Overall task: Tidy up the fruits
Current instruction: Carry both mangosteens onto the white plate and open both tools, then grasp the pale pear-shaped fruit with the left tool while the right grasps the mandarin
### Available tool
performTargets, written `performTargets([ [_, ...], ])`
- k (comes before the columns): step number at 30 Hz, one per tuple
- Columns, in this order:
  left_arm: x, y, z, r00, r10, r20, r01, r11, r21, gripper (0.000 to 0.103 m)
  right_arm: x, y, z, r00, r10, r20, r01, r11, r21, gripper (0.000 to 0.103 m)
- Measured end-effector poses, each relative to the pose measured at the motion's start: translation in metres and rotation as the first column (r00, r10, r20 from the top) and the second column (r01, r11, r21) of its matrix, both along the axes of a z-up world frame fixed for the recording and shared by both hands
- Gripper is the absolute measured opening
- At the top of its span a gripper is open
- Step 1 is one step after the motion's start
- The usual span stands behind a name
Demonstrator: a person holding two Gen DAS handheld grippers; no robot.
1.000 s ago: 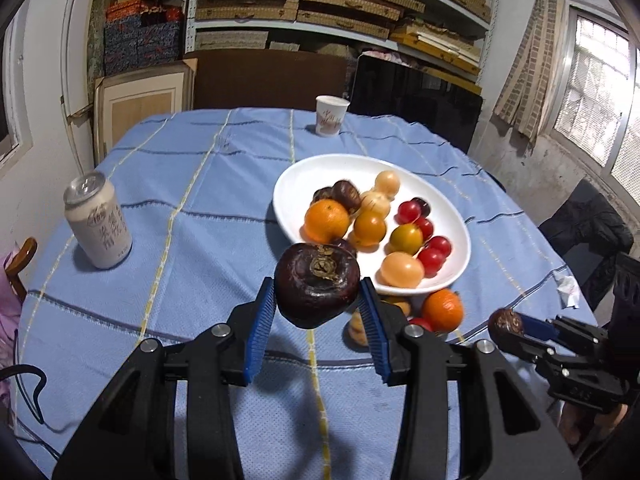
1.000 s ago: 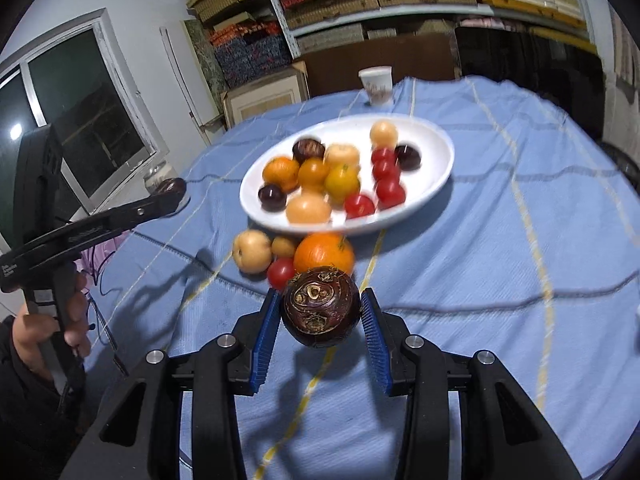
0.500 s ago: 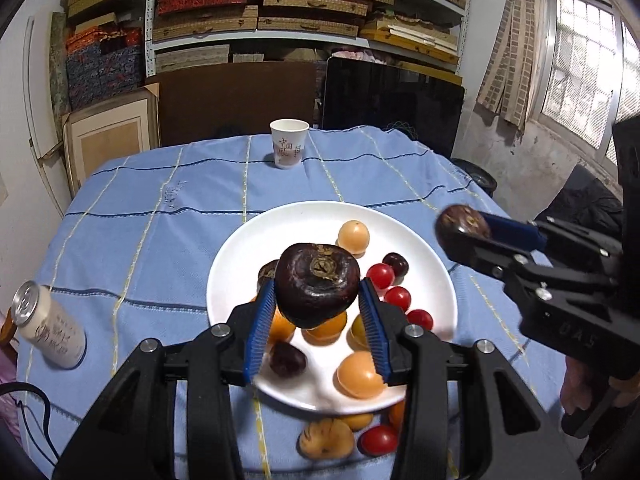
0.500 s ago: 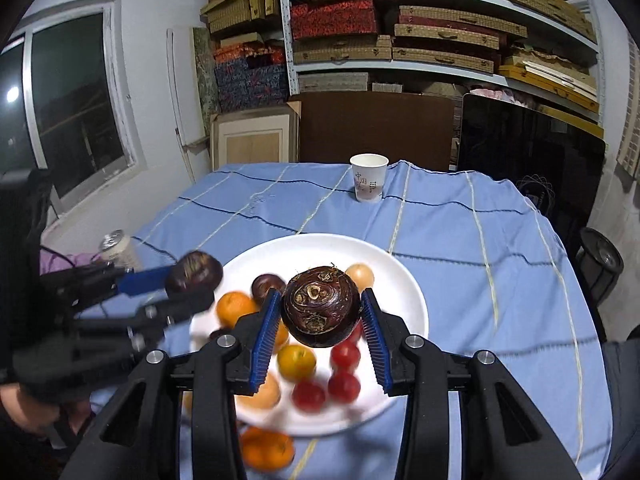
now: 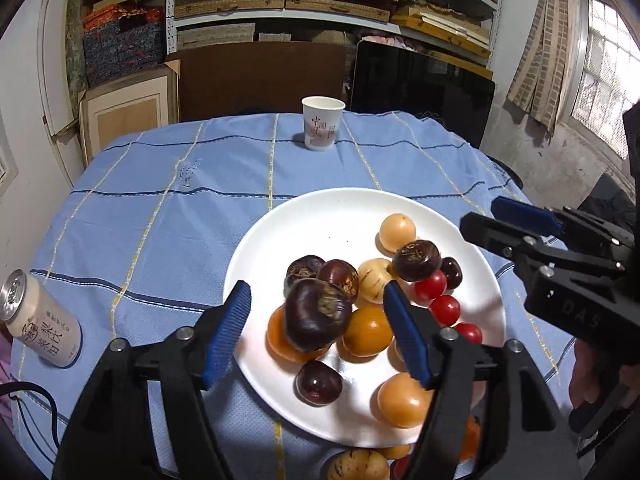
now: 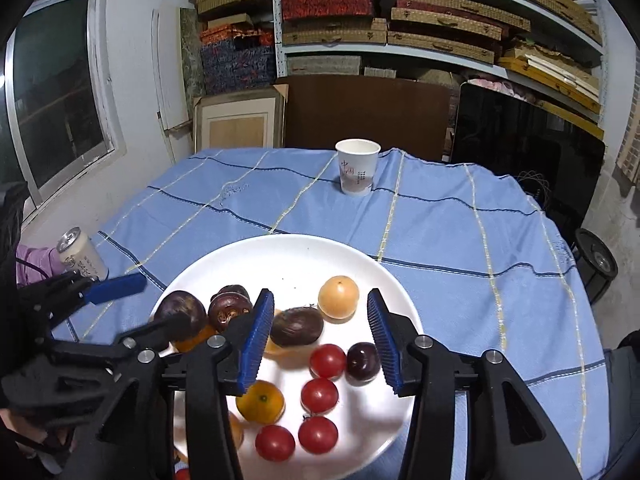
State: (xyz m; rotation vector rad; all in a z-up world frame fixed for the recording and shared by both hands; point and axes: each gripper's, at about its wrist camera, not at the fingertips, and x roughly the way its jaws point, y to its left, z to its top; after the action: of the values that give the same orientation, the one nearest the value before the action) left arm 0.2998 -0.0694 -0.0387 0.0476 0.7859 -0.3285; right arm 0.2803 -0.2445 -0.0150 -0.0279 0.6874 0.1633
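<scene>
Half a second back both tongs were still clamped on a dark fruit each, carrying them in over the plate. Now both have let go: the left tongs (image 5: 318, 330) are spread wide, and the big dark fruit (image 5: 318, 314) sits between the blue pads without touching either, perched on an orange fruit (image 5: 280, 340) in the pile. The right tongs (image 6: 320, 336) are wide apart too, and their dark fruit (image 6: 296, 327) lies on its side on the white plate (image 6: 288, 256), close to the left pad but apart from it as far as I can tell, just beside a pale orange fruit (image 6: 338, 297).

So the step in hand looks like the release and back-off. Doing it well, I reckon: keep the pads apart and lift straight up and back, no sideways sweep, because everything here is round and will roll if nudged. The left one worries me most, since it's sitting on top of other fruit and looks like it could tip off. The red tomatoes (image 6: 327, 361) sit right under the right tongs, so don't dip.

There's still fruit off the plate at its near edge, like the speckled pale fruit (image 5: 358, 465) on the worktop (image 5: 180, 208), so that's probably next. The paper cup (image 5: 323, 128) and can (image 5: 38, 320) are well out of the way.
</scene>
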Motion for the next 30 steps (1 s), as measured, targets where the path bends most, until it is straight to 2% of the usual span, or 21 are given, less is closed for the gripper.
performTargets([
  [3, -0.013, 0.005, 0.010, 1.000, -0.010, 0.004, 0.010, 1.000, -0.028, 0.075, -0.017, -0.002, 0.007, 1.000, 0.007, 0.012, -0.007, 1.000, 0.011, 0.049],
  [5, -0.024, 0.006, 0.014, 1.000, -0.018, 0.014, 0.018, 0.999, -0.028, 0.084, -0.028, -0.001, 0.010, 1.000, 0.018, 0.019, -0.018, 1.000, 0.007, 0.049],
  [8, -0.046, 0.008, 0.019, 0.999, -0.040, 0.027, 0.040, 0.999, -0.021, 0.087, -0.055, 0.002, 0.012, 0.999, 0.036, 0.026, -0.036, 0.999, 0.006, 0.055],
  [10, -0.064, 0.012, 0.018, 0.998, -0.055, 0.029, 0.056, 0.998, -0.016, 0.090, -0.071, 0.001, 0.009, 0.999, 0.034, 0.019, -0.034, 0.999, 0.014, 0.056],
  [14, -0.103, 0.024, -0.002, 0.996, -0.088, 0.019, 0.088, 0.996, 0.013, 0.092, -0.117, -0.005, -0.013, 0.999, 0.036, -0.001, -0.036, 0.995, 0.097, 0.057],
  [18, -0.130, 0.028, -0.032, 0.992, -0.125, -0.006, 0.125, 0.991, 0.044, 0.092, -0.151, -0.007, -0.051, 0.999, 0.025, -0.046, -0.016, 0.984, 0.180, 0.058],
  [22, -0.135, 0.025, -0.053, 0.993, -0.118, -0.031, 0.120, 0.991, 0.060, 0.092, -0.161, -0.006, -0.077, 0.995, 0.031, -0.094, -0.007, 0.971, 0.241, 0.058],
  [25, -0.131, 0.023, -0.056, 0.995, -0.098, -0.006, 0.099, 0.993, 0.067, 0.092, -0.160, -0.011, -0.080, 0.994, 0.025, -0.107, 0.006, 0.960, 0.279, 0.059],
  [30, -0.115, 0.018, -0.067, 0.997, -0.072, -0.039, 0.075, 0.994, 0.080, 0.092, -0.159, -0.015, -0.083, 0.992, 0.003, -0.130, 0.035, 0.956, 0.292, 0.060],
])
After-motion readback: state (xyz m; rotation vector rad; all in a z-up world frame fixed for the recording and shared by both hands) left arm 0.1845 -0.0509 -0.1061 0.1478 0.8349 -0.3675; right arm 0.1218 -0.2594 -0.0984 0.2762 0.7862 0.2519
